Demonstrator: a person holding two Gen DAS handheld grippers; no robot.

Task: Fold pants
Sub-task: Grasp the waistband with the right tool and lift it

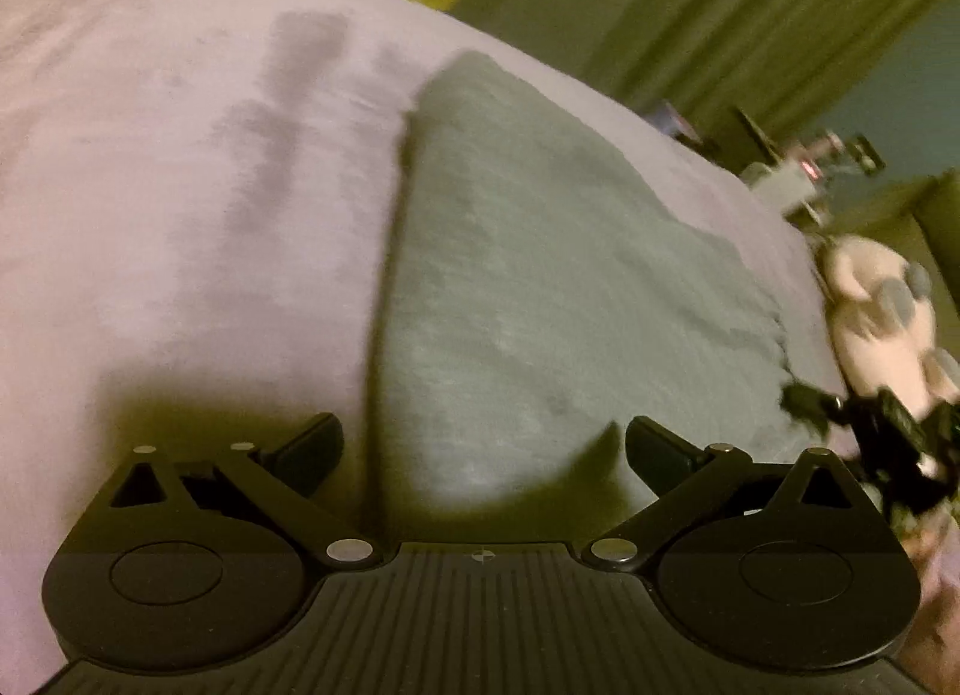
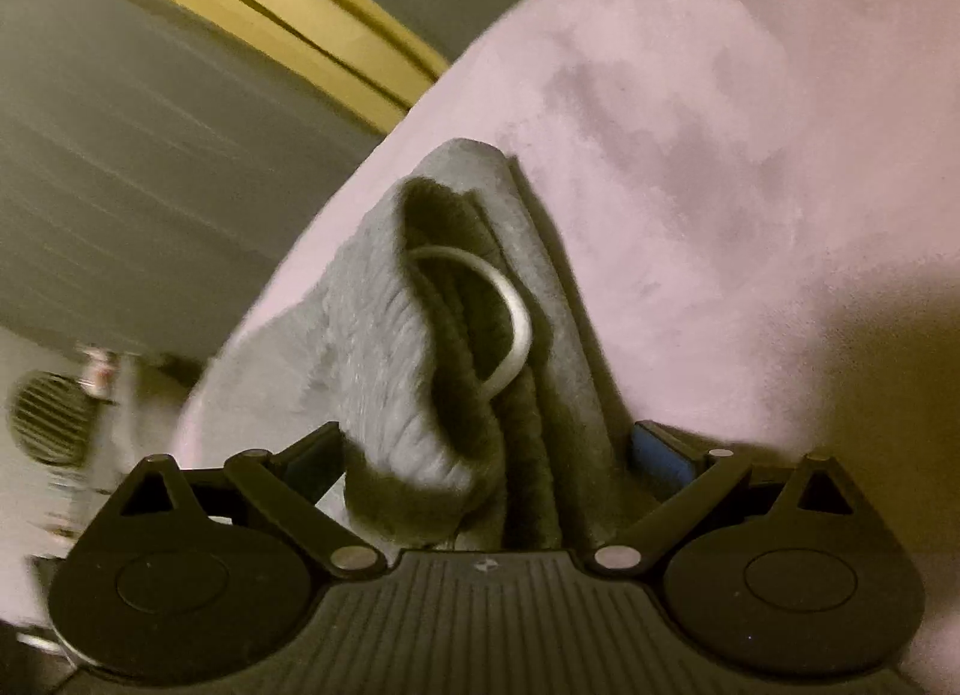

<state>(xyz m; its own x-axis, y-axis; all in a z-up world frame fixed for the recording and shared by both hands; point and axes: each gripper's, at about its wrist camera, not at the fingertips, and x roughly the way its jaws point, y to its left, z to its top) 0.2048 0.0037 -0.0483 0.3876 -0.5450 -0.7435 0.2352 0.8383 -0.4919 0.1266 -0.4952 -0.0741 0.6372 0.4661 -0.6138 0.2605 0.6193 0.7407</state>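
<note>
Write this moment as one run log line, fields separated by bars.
step: fold pants | left gripper: open, over gray pants | right gripper: open around waistband | surface: pink blanket | drawstring: visible

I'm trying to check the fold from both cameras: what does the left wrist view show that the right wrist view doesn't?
Only the left wrist view: the grey pants lying flat, a plush toy at the bed's edge, and the right tongs at the pants' far side. Only the right wrist view: the bunched waistband with its pale drawstring, between open tongs. Both: the pants on the pink blanket, and open tongs.
</note>
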